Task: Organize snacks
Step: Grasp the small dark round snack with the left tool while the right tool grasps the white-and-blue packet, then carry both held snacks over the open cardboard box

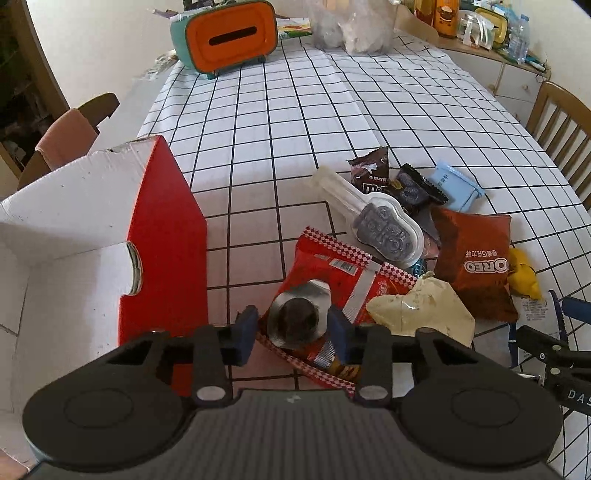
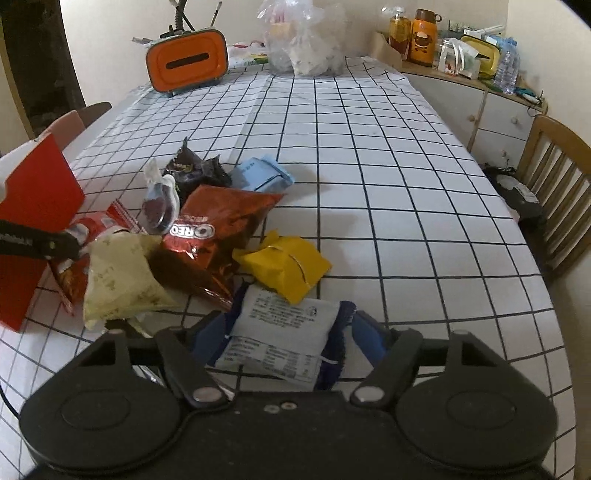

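Observation:
My left gripper (image 1: 293,328) is shut on a round silver-foil snack (image 1: 297,314) that lies on a red packet (image 1: 332,269). An open red box (image 1: 162,236) with a white inside stands just left of it. My right gripper (image 2: 286,332) is shut on a white printed packet with blue edges (image 2: 284,325), which curls between the pads. Ahead lies the snack pile: an Oreo bag (image 2: 207,229), a cream packet (image 2: 118,280), a yellow packet (image 2: 288,266), a light blue packet (image 2: 262,173) and a clear blister pack (image 1: 384,229).
A grid-patterned cloth (image 2: 369,166) covers the table. An orange tissue box (image 1: 231,37) and a plastic bag (image 1: 351,29) stand at the far end. Wooden chairs (image 1: 557,118) flank the table. A sideboard with bottles (image 2: 461,55) is at the back right.

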Available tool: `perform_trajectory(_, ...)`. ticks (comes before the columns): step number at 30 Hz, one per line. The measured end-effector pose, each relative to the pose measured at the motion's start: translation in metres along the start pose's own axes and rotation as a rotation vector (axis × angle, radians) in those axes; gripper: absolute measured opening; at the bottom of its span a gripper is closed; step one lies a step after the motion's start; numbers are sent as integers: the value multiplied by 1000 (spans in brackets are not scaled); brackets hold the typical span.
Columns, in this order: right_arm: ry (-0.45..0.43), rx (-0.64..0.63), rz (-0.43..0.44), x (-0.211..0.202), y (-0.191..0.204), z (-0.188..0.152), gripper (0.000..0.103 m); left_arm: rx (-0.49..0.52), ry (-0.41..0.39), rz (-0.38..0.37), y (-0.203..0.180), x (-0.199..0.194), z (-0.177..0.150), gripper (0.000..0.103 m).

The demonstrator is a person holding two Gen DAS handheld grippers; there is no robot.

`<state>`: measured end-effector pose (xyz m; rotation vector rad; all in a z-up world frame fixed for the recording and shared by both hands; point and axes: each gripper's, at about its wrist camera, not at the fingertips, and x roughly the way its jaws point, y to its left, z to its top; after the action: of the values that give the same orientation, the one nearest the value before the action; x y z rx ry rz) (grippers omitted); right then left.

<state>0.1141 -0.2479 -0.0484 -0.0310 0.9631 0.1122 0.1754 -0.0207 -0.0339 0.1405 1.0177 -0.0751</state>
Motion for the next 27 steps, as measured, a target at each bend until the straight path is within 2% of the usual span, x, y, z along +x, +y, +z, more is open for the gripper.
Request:
perform_trajectory(6,22,14,26,7,-1,-4,73,24,-8,3,-4,1,-2,31)
perform_trajectory(10,7,28,59,3,-6,-5,61,34,-18,3,-5,0,-5,27)
perform_trajectory(19,-31,70,108,-7,-17,-10,49,24,-31,-15,-5,-4,-8,26)
perform_trajectory(23,-14,54,102,-7,-16,-9,51,25,-32,-18,-6,-5,-9,26)
perform_trajectory(26,20,53,96,-1,-12,-6,60,24,-29,-16,-7,-5,-9,26)
perform_trajectory(27,29,54,96,1,-10,-5,67,22,-28,-17,-7,-5,-9,26)
